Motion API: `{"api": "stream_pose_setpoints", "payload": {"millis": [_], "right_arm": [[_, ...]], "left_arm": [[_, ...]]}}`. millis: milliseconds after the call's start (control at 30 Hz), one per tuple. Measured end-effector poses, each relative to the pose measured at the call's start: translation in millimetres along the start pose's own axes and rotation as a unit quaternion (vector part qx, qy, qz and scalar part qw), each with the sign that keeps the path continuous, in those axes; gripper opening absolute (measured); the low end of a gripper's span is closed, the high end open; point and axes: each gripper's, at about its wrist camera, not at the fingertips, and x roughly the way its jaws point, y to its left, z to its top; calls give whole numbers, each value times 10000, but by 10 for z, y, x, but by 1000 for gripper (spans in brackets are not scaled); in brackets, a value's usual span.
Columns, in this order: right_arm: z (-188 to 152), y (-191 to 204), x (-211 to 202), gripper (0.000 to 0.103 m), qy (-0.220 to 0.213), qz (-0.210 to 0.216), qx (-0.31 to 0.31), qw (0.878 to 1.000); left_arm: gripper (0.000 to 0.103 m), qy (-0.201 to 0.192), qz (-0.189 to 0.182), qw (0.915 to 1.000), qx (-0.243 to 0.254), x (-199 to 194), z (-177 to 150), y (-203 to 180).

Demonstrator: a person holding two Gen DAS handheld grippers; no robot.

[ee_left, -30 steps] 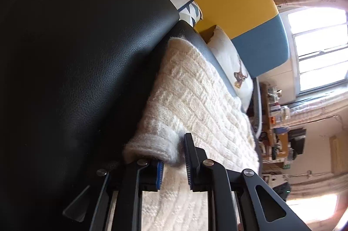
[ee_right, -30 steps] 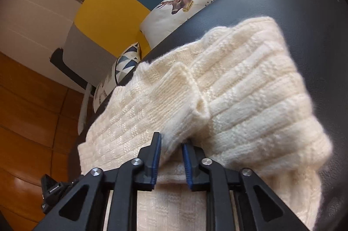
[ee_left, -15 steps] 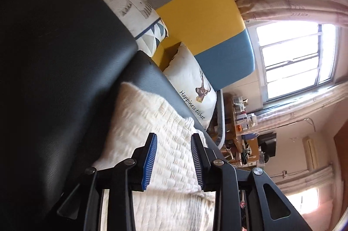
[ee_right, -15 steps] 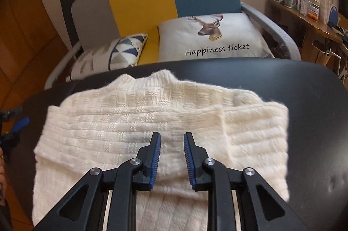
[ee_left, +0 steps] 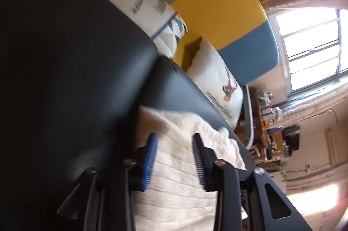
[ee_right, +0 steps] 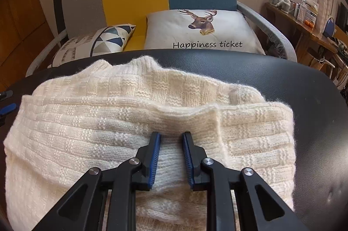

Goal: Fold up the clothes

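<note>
two grippers hover over a cream knitted sweater (ee_right: 121,122) lying folded on the black table (ee_right: 304,100), filling the lower centre of the right wrist view. the left gripper (ee_left: 174,157) has just been opening; its jaws stand apart above the knit, holding nothing. the right gripper (ee_right: 170,157) has its jaws slightly apart, pads not pressing the fabric. judging by the layered bundle, most folding looks done; a final tidy or one more fold may remain.

The deer cushion (ee_right: 202,31) reads "Happiness ticket".
</note>
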Motion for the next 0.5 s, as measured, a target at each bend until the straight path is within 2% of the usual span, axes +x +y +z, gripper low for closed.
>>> {"api": "stream_pose_setpoints", "payload": {"millis": [67, 167, 300, 433, 467, 500], "right_arm": [[0, -6, -1, 21, -15, 34, -3, 10000], [-1, 0, 1, 21, -49, 26, -22, 10000], [0, -1, 2, 21, -55, 31, -17, 10000], [11, 10, 4, 21, -17, 31, -129, 9999], [11, 16, 2, 21, -4, 32, -144, 9999], [12, 21, 1, 21, 8, 31, -155, 9999]], "left_arm": [[48, 168, 72, 9998, -10, -26, 117, 118], [48, 659, -190, 9976, -111, 85, 211, 244], [48, 1082, -116, 9940, 91, 344, 193, 231], [47, 982, -113, 9941, 458, 453, 144, 95], [26, 932, -77, 9939, 590, 460, 133, 54], [14, 879, -40, 9935, 721, 465, 122, 12]]}}
